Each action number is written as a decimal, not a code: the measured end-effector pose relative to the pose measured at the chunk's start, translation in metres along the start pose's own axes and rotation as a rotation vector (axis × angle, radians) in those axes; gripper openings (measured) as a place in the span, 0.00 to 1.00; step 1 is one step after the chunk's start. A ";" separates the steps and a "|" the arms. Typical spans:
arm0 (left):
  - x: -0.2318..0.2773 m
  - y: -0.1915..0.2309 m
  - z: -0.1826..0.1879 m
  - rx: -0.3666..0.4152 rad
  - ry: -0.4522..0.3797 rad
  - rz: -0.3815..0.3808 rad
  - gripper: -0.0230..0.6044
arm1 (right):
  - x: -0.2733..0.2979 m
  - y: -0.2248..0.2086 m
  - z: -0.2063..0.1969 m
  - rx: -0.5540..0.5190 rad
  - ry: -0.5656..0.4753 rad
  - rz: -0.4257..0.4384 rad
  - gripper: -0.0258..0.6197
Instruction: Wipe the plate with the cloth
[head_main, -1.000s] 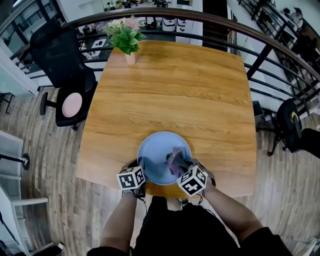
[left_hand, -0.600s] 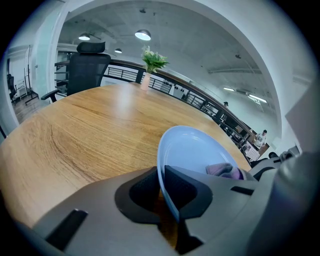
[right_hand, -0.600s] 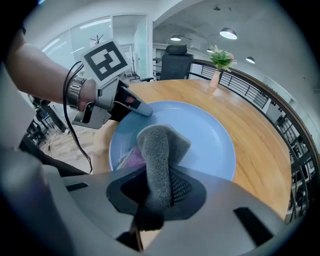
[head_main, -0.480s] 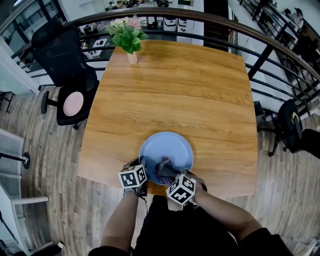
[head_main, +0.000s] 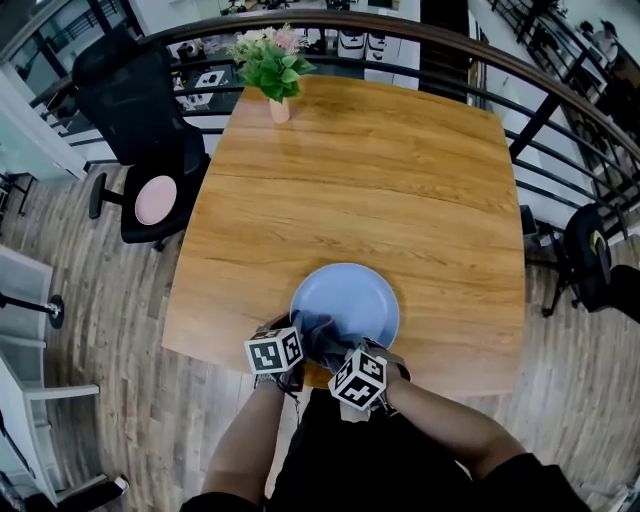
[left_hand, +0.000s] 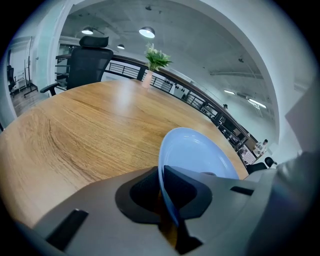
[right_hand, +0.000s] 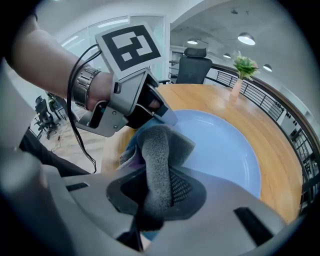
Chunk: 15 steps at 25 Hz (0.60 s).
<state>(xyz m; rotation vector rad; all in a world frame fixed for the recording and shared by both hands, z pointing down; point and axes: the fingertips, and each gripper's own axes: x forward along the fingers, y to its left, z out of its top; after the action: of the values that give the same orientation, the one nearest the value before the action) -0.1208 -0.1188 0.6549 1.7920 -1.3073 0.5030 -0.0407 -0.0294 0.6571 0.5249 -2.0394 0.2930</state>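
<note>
A pale blue plate (head_main: 352, 298) lies near the front edge of the wooden table (head_main: 370, 170). My left gripper (head_main: 296, 328) grips the plate's near-left rim; its jaws are closing with the rim (left_hand: 167, 200) between them, and the plate (left_hand: 200, 155) stretches away beyond. My right gripper (head_main: 328, 348) is shut on a grey cloth (head_main: 320, 335), which rests on the near-left part of the plate. In the right gripper view the cloth (right_hand: 157, 150) bulges up out of the right gripper (right_hand: 157, 187) onto the plate (right_hand: 220, 150), close to the left gripper (right_hand: 150, 107).
A potted plant in a small vase (head_main: 275, 65) stands at the table's far left corner. A black office chair (head_main: 140, 110) is beyond the left side, another chair (head_main: 600, 265) at the right. A curved railing (head_main: 540, 90) runs behind the table.
My right gripper has dragged the cloth leftward across the plate, from its right half to beside the left gripper. The left gripper has kept still on the rim.
</note>
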 end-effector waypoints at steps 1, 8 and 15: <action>0.001 0.000 0.000 -0.005 0.004 -0.010 0.11 | 0.001 -0.001 0.001 0.003 -0.003 0.001 0.15; 0.004 0.000 -0.001 -0.034 0.028 -0.052 0.11 | 0.006 -0.023 0.020 0.058 -0.049 -0.062 0.15; 0.002 0.000 -0.002 -0.050 0.041 -0.074 0.11 | 0.009 -0.055 0.043 0.205 -0.131 -0.106 0.15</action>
<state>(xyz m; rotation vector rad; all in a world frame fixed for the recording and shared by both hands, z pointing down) -0.1200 -0.1189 0.6576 1.7731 -1.2110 0.4601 -0.0511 -0.0980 0.6426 0.7944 -2.1104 0.4153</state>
